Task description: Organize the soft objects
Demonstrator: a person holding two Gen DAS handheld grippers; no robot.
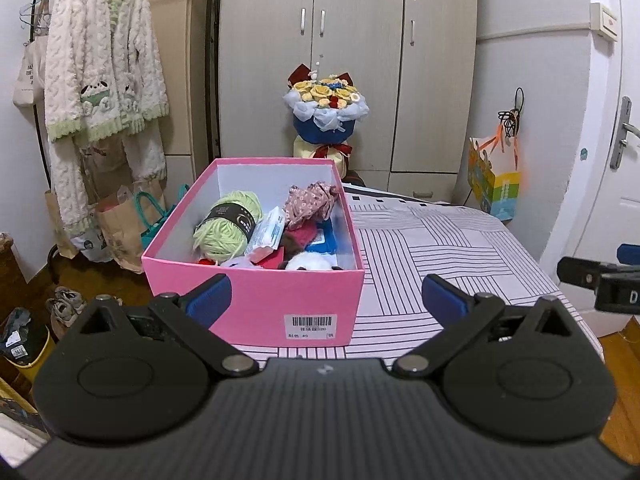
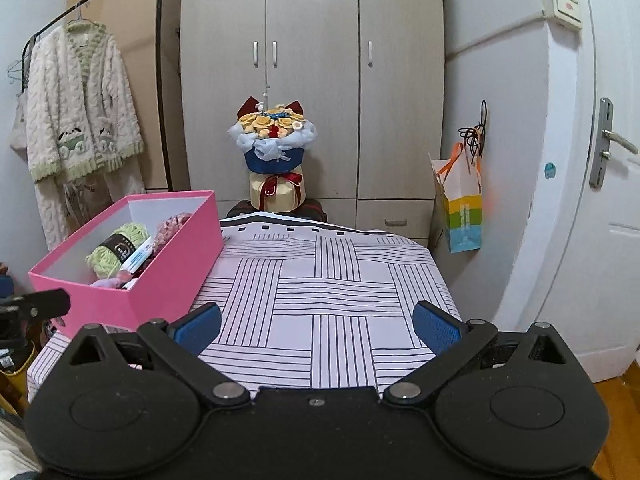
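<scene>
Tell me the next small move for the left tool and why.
Probably ease the left tool forward and up over the pink box, toward the green yarn. Its jaws stand open and empty, the box sits right ahead of it, and soft items are piled inside. The right tool is also open, facing only bare striped cloth, so the left is better placed.

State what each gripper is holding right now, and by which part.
Nothing is held. The left gripper is open, its fingers empty in front of the pink box. The right gripper is open over the striped cloth.
</scene>
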